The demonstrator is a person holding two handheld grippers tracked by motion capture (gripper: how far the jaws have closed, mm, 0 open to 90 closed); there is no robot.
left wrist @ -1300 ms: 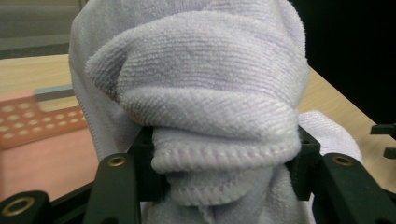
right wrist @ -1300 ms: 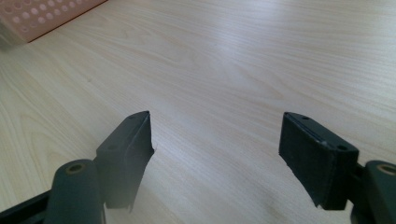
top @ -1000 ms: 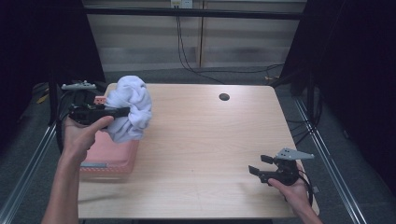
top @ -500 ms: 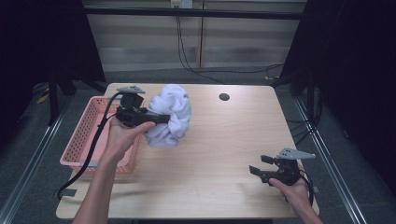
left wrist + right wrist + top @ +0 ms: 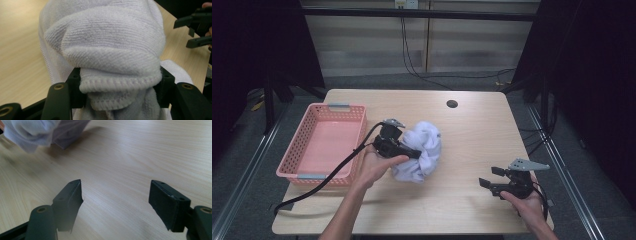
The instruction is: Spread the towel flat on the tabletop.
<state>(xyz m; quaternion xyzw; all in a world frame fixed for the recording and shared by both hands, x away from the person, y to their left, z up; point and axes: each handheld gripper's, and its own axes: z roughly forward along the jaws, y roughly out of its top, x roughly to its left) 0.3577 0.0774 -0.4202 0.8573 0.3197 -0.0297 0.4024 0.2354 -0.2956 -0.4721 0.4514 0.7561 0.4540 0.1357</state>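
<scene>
A bunched white towel (image 5: 428, 142) (image 5: 107, 45) sits over the middle of the wooden table (image 5: 472, 125), just right of the pink basket (image 5: 292, 157). My left gripper (image 5: 417, 153) (image 5: 120, 87) is shut on it, with a thick fold pinched between the pads. Its jaws have just been easing open a little, and the towel is still between them. The towel's lower folds hang down to about the tabletop. At the front right my right gripper (image 5: 488, 176) (image 5: 116, 195) stands open over bare wood with nothing between its jaws. It points toward the towel (image 5: 32, 131).
The pink basket looks empty and stands at the table's left side. A black cable (image 5: 332, 172) trails from the left gripper across the front left corner. A small round hole (image 5: 452, 104) sits near the far edge. The right gripper (image 5: 197, 27) shows beyond the towel.
My left hand carried the towel from above the basket rightward and down to the middle of the table. The right hand kept still.
</scene>
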